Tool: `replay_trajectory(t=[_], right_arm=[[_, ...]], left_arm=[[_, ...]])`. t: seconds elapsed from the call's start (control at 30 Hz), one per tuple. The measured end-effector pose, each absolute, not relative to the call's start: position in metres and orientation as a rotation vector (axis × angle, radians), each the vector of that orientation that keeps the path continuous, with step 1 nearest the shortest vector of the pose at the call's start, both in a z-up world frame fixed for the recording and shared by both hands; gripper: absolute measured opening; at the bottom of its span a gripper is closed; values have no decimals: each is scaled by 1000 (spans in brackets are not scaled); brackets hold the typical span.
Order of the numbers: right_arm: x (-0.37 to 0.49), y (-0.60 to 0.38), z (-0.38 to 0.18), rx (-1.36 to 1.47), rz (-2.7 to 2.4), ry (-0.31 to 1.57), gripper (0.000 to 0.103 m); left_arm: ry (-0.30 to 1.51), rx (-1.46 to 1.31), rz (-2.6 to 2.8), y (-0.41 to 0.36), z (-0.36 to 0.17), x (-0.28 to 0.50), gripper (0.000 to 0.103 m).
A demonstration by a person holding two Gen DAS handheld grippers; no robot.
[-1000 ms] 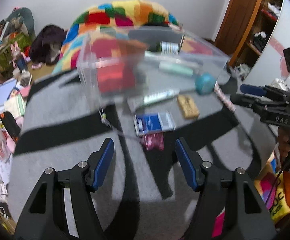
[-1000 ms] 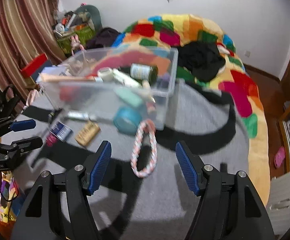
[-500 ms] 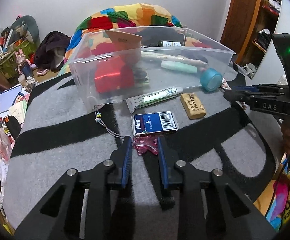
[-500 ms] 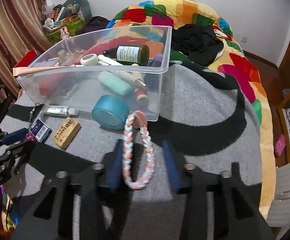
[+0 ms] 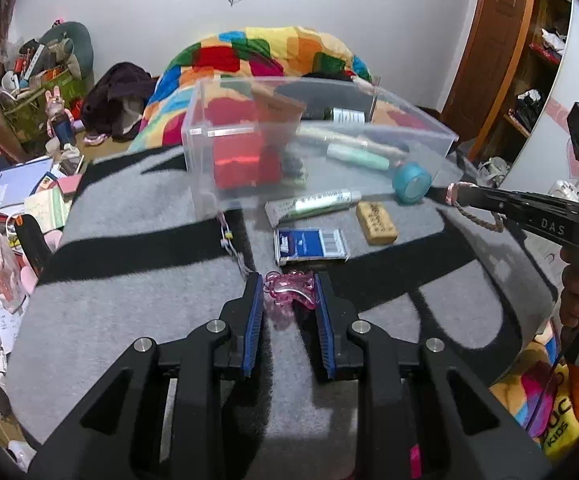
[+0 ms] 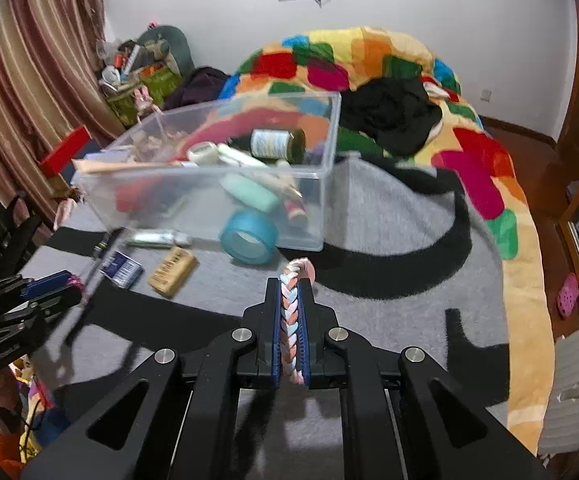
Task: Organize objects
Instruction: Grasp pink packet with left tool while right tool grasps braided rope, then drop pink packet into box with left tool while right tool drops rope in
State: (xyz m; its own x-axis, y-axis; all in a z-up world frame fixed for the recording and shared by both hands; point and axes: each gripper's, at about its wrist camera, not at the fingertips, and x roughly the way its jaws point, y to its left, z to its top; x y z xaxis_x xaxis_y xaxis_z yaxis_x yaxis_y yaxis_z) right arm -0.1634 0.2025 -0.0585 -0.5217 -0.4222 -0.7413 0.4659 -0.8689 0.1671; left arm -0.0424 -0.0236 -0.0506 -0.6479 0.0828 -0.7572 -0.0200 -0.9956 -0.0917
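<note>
My left gripper [image 5: 287,286] is shut on a pink translucent charm [image 5: 289,290] whose beaded cord [image 5: 229,240] trails toward the clear plastic bin [image 5: 313,148]. My right gripper [image 6: 291,294] is shut on a braided pink, white and blue rope ring [image 6: 291,304], held above the grey and black blanket [image 6: 389,240]. The bin [image 6: 225,184] holds a bottle, tubes and a red box. In front of it lie a teal tape roll [image 6: 249,238], a white tube [image 5: 313,202], a tan block [image 5: 376,222] and a blue card pack [image 5: 311,244].
A patchwork quilt [image 6: 369,64] with black clothes lies behind the bin. Clutter, books and a bag crowd the left side [image 5: 29,184]. A wooden door and shelves [image 5: 529,60] stand at the right. Curtains [image 6: 21,80] hang at the left.
Both grippers closed from wide open: the left onto the pink charm, the right onto the braided rope ring, which now stands lifted between the right fingers.
</note>
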Motion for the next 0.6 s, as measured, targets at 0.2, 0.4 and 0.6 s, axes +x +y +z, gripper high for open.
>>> replay_trajectory(t=[0.2, 0.4, 0.6], right_arm=[[-154, 196, -32, 1038, -2368, 69, 7], [-148, 187, -10, 956, -2364, 66, 7], [-150, 178, 5, 896, -2364, 65, 7]], left_arm=[[-116, -1199, 2841, -23, -23, -42, 25], [-119, -1093, 2895, -27, 7, -43, 25], [-107, -993, 2960, -35, 37, -48, 25]])
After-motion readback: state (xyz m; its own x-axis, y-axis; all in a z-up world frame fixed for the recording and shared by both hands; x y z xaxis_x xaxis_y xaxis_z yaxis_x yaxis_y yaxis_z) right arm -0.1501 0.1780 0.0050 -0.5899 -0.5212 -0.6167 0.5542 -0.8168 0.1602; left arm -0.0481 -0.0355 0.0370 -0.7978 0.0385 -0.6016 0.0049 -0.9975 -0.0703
